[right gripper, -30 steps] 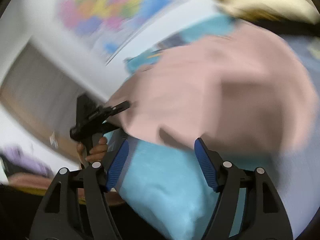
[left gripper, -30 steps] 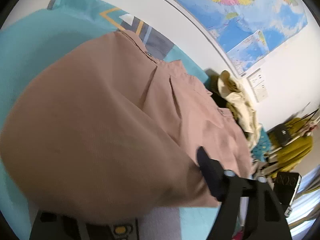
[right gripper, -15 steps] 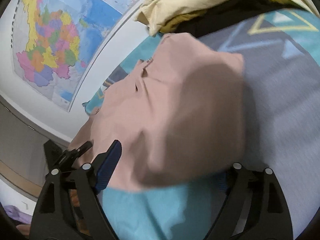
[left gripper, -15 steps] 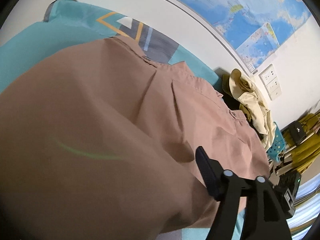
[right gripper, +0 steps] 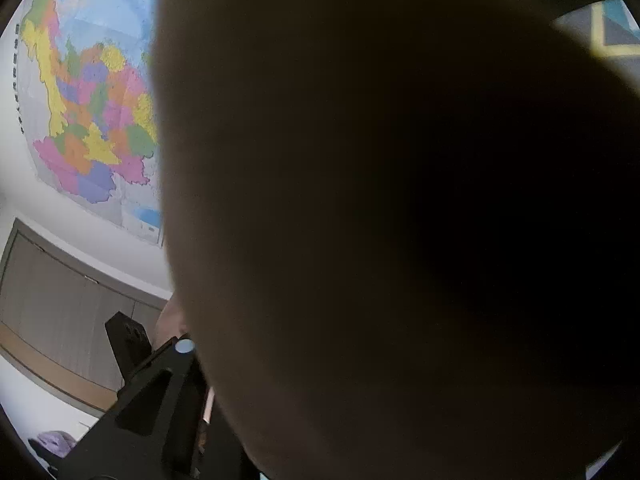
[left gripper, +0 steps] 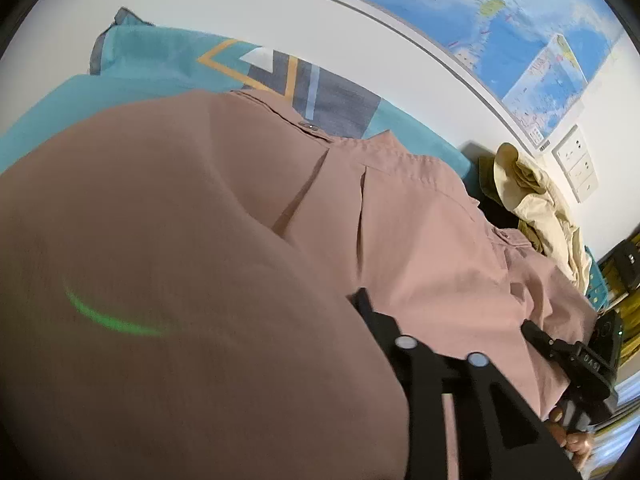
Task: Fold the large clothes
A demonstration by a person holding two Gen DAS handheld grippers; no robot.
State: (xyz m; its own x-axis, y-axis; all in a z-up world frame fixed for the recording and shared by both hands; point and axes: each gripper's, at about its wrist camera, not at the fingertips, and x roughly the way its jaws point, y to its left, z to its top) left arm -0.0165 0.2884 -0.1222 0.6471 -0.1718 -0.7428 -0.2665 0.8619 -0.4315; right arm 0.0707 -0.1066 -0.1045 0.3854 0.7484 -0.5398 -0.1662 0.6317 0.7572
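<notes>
A large dusty-pink pair of trousers point(left gripper: 400, 220) lies spread on a teal bed cover point(left gripper: 152, 68), waistband toward the wall. In the left wrist view a fold of the pink cloth bulges close over the lens and hides my left finger; only the right finger point(left gripper: 368, 312) shows, against the cloth. The other gripper's body point(left gripper: 576, 360) sits at the trousers' far right edge. In the right wrist view the pink cloth point(right gripper: 380, 200) drapes over the lens, dark, covering both fingertips; only the left finger's arm point(right gripper: 160, 384) shows.
A heap of beige and olive clothes point(left gripper: 536, 208) lies at the bed's far right by the wall. Maps point(left gripper: 500, 12) hang on the white wall, with sockets point(left gripper: 580, 168) below. A grey cabinet point(right gripper: 60, 300) stands left in the right wrist view.
The pink cloth has come up closer over both lenses. It now fills most of the right wrist view, where both fingers were visible before. The other gripper now shows at the trousers' right edge.
</notes>
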